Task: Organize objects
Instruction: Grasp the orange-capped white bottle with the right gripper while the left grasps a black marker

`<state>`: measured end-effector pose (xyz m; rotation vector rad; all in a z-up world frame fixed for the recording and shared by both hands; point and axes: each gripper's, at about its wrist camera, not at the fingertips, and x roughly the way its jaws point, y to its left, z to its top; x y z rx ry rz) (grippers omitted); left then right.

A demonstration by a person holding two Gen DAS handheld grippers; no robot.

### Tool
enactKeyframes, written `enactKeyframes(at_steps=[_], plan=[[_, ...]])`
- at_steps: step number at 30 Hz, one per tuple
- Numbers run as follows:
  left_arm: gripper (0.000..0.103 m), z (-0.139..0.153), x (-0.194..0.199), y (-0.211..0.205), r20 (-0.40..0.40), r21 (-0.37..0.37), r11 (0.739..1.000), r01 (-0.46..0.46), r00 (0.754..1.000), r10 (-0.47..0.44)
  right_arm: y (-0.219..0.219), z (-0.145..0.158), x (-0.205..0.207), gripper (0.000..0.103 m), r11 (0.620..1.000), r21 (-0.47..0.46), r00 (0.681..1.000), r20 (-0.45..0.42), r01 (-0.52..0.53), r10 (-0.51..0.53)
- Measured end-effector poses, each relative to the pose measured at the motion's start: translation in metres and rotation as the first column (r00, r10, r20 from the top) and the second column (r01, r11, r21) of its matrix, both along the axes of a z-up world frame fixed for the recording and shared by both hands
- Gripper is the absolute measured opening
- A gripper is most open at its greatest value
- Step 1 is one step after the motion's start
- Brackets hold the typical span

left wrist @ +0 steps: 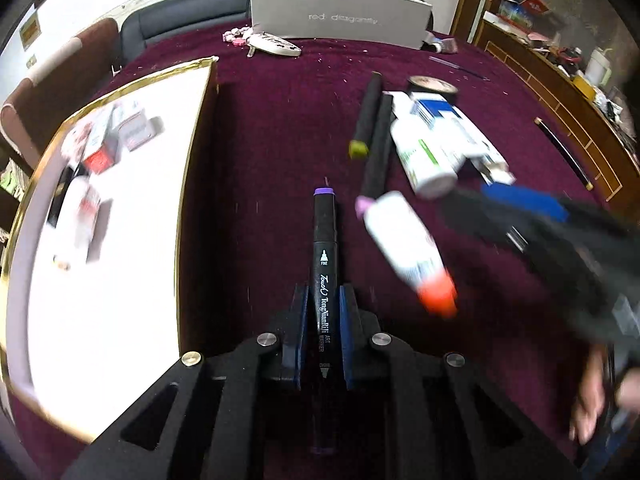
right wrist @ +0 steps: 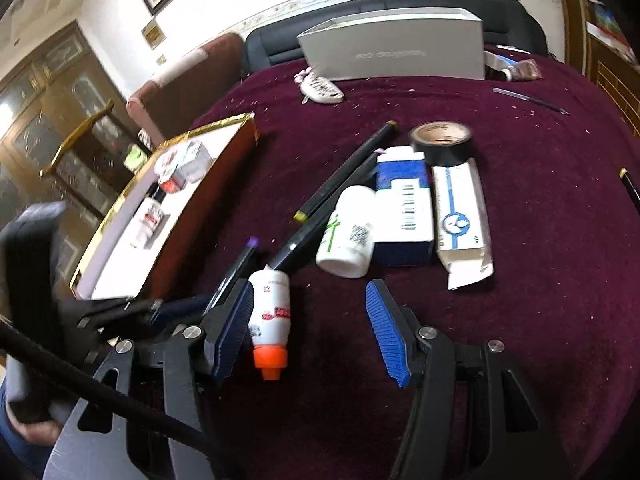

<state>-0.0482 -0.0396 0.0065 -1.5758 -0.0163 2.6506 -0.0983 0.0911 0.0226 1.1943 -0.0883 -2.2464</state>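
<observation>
My left gripper is shut on a black art marker with a purple tip, held above the maroon cloth beside the tray. It also shows in the right wrist view. My right gripper is open. A white glue bottle with an orange cap lies between its fingers, close to the left pad; it also shows in the left wrist view. Two more black markers, a white pill bottle, a blue box and a white box lie beyond.
A gold-rimmed white tray at the left holds small boxes and a bottle. A black tape roll and a grey box lie further back. A pen lies at the far right.
</observation>
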Motion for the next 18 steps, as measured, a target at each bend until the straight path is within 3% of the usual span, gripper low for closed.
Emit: enactKeyframes(at_steps=[7, 8, 10, 13, 18], plan=[[0.011, -0.001, 0.032, 0.004, -0.066, -0.017, 1.000, -0.021, 0.998, 0.020, -0.026, -0.008, 0.006, 0.055, 0.995, 0.092, 0.998, -0.043, -0.044, 0.048], [0.011, -0.001, 0.031, 0.005, -0.068, -0.020, 1.000, -0.021, 0.998, 0.019, -0.030, -0.011, 0.005, 0.051, 0.992, 0.113, 0.998, -0.041, -0.047, 0.052], [0.011, -0.002, 0.029, 0.007, -0.071, -0.030, 0.999, -0.023, 0.997, 0.021, -0.036, -0.018, 0.004, 0.034, 0.988, 0.138, 0.997, -0.030, -0.066, 0.071], [0.011, -0.002, 0.024, 0.012, -0.075, -0.059, 0.998, -0.020, 0.997, 0.016, -0.047, -0.024, 0.011, 0.026, 0.968, 0.237, 0.992, -0.075, -0.084, 0.104], [0.011, -0.003, 0.019, 0.013, -0.110, -0.068, 0.998, -0.016, 0.994, 0.008, -0.031, -0.019, 0.009, 0.024, 0.982, 0.180, 0.996, -0.063, -0.049, 0.061]])
